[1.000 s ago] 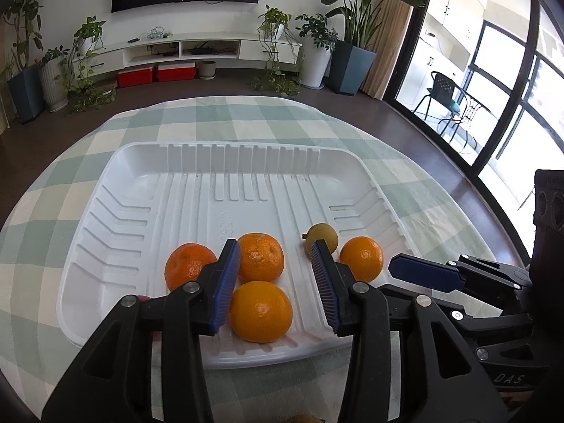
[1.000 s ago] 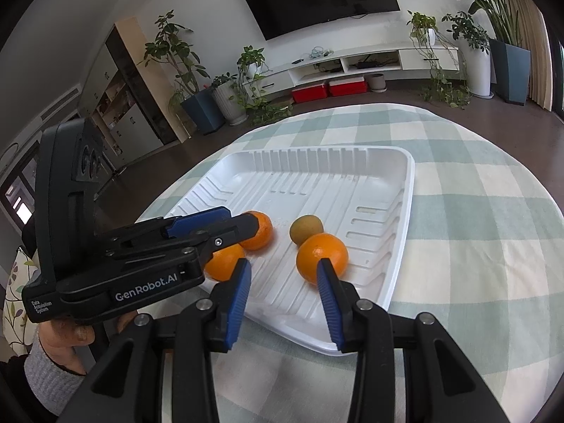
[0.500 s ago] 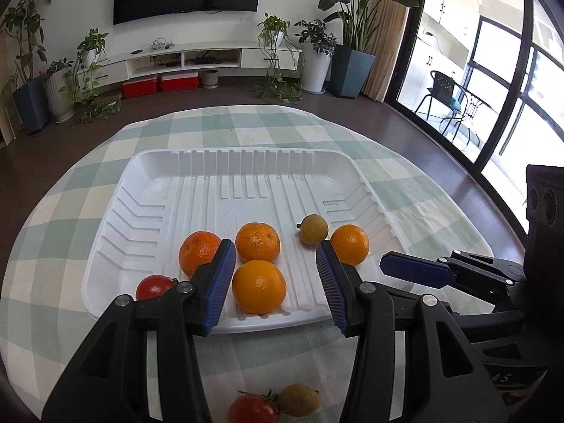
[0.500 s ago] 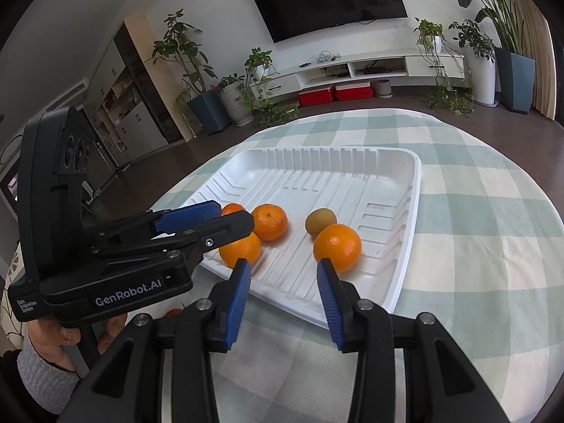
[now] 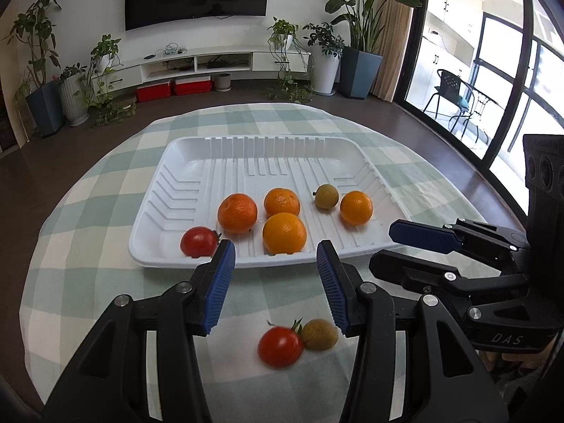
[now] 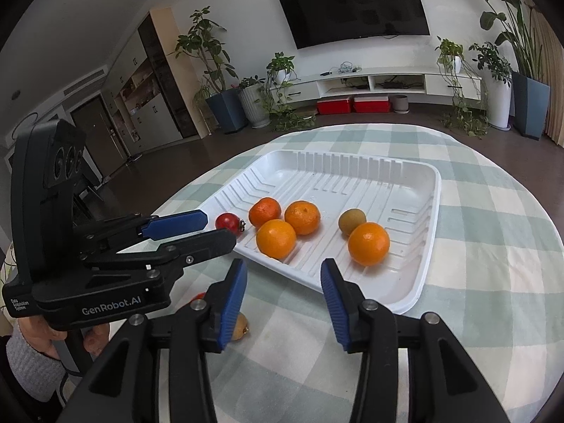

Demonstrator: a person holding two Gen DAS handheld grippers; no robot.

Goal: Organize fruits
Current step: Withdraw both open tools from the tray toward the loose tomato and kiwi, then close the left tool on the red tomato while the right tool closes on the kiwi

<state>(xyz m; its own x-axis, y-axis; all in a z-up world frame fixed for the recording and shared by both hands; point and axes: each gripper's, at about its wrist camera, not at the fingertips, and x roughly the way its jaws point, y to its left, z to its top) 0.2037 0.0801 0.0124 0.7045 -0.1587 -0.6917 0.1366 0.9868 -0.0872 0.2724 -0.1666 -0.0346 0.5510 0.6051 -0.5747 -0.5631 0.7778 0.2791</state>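
Note:
A white ribbed tray [image 5: 183, 162] [image 6: 426, 246] on the checked tablecloth holds several oranges [image 5: 284, 232] [image 6: 368, 248], a small green-brown fruit [image 5: 326, 196] [image 6: 351, 221] and a red tomato [image 5: 198, 241] [image 6: 229, 222]. A second tomato [image 5: 280, 346] and a second green-brown fruit [image 5: 319, 333] [image 6: 238, 327] lie touching on the cloth in front of the tray. My left gripper [image 5: 275, 268] is open and empty above the cloth, just behind those two. My right gripper [image 6: 282, 278] is open and empty at the tray's near edge; it shows at the right of the left wrist view [image 5: 416, 243].
The round table [image 5: 88, 282] has its edge close on all sides. Beyond it are dark floor, potted plants [image 5: 42, 81], a TV shelf [image 6: 380, 84] and glass doors [image 5: 511, 81] on the right.
Both grippers have pulled back from the tray and stayed open. The tomato in the tray and the tomato and green-brown fruit on the cloth have come into view.

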